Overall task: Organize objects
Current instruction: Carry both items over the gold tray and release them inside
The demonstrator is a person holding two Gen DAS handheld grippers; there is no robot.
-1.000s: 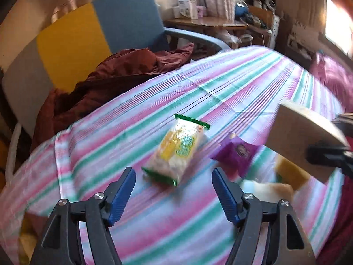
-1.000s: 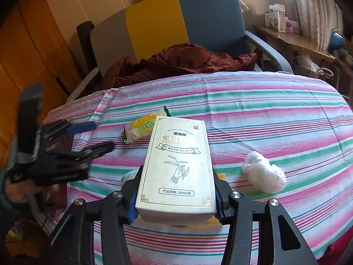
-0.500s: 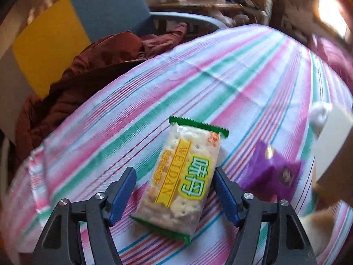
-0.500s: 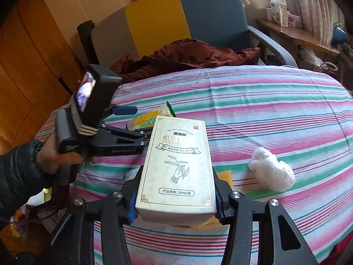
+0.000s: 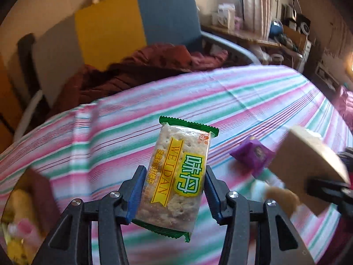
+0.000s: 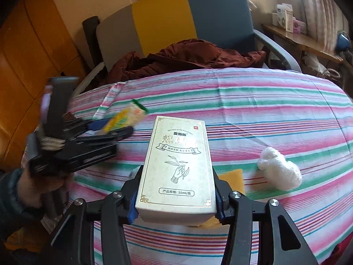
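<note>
A clear cracker packet [image 5: 176, 176] with green ends and a yellow label is between the blue pads of my left gripper [image 5: 174, 172], whose jaws are closing; both pads press its sides and it hangs above the striped tablecloth [image 5: 242, 101]. In the right wrist view the same left gripper [image 6: 114, 130] is blurred at the left, with the packet [image 6: 130, 116] sticking out of it. My right gripper [image 6: 177, 176] is shut on a white upright box [image 6: 176, 165] with a drawing of a hand holding a sprig; the box [image 5: 308, 161] also shows at the right of the left wrist view.
A purple sachet [image 5: 253, 154] lies on the cloth beside the box. A crumpled white plastic wad [image 6: 280, 170] and a yellow sponge [image 6: 233, 176] lie to the right. Behind the table stands a grey, yellow and blue armchair [image 6: 176, 26] with a dark red jacket [image 6: 176, 59].
My left gripper came down around the cracker packet, its jaws narrowed onto it, and the packet now hangs off the cloth. The right gripper and its box stayed put.
</note>
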